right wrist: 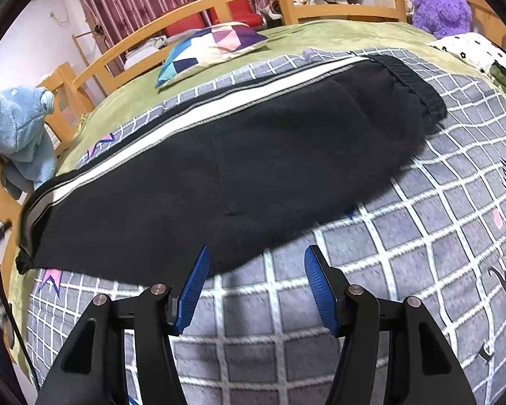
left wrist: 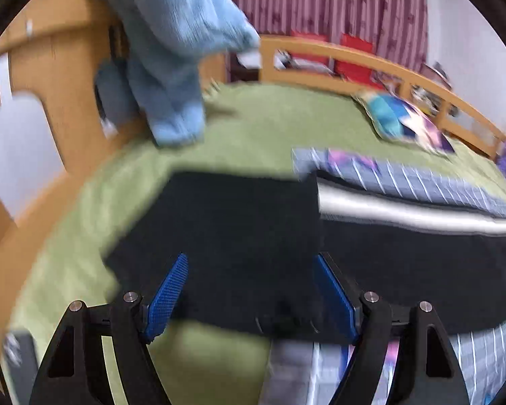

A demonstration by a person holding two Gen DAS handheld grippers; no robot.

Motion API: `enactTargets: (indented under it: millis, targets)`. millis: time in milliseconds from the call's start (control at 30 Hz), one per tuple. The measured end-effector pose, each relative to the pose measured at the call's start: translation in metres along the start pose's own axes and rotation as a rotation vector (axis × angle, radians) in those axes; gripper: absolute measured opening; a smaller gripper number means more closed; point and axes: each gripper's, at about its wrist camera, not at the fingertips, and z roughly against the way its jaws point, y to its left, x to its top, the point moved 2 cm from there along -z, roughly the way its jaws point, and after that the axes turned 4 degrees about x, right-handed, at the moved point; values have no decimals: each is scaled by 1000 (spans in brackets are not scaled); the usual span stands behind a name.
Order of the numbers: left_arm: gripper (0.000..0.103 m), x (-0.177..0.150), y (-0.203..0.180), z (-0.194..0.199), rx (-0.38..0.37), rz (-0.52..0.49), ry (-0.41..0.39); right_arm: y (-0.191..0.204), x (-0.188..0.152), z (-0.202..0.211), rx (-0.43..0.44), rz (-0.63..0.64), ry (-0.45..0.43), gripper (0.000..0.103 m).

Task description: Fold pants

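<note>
Both grippers, left (left wrist: 251, 265) and right (right wrist: 256, 258), hover jaws spread, empty, over black pants (right wrist: 219, 168).

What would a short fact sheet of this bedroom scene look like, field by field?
Garment: black pants with a white side stripe, lying lengthwise and flat
Under it: grey checked blanket on a green bedspread
Left tongs: open, over the pants' leg end, holding nothing
Right tongs: open, at the pants' near edge, holding nothing
Also on bed: patterned cushion, purple plush toy
On bed frame: blue plush toy
Fold status: no crosswise fold yet
</note>
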Motion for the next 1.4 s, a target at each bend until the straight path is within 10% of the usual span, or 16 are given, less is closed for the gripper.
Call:
enactTargets:
  millis: [200, 467, 533, 600, 667, 833, 967, 1167, 1400]
  targets:
    - [77, -52, -5, -22, -16, -38, 145, -14, -13, 4, -12, -17, 23, 58]
    - [77, -33, -30, -28, 1, -58, 39, -17, -20, -4, -12, -43, 37, 58]
    - [64, -24, -39, -39, 39, -119, 40, -15, -19, -7, -17, -37, 38, 58]
    - [26, -12, -42, -51, 35, -181, 42, -13, -19, -10, -21, -29, 37, 58]
    - [22, 6, -31, -53, 63, -181, 5, -13, -19, -12, -28, -28, 34, 58]
    - [29, 80, 20, -54, 282, -86, -136, -14, -20, -15, -31, -41, 27, 58]
    - [67, 114, 48, -40, 428, -20, -189, -9, -16, -19, -38, -33, 24, 58]
    - [68, 93, 45, -12, 301, -11, -153, -8, -9, -14, -17, -56, 11, 58]
    - [68, -8, 14, 3, -121, 119, 78, -15, -6, 2, 2, -66, -8, 58]
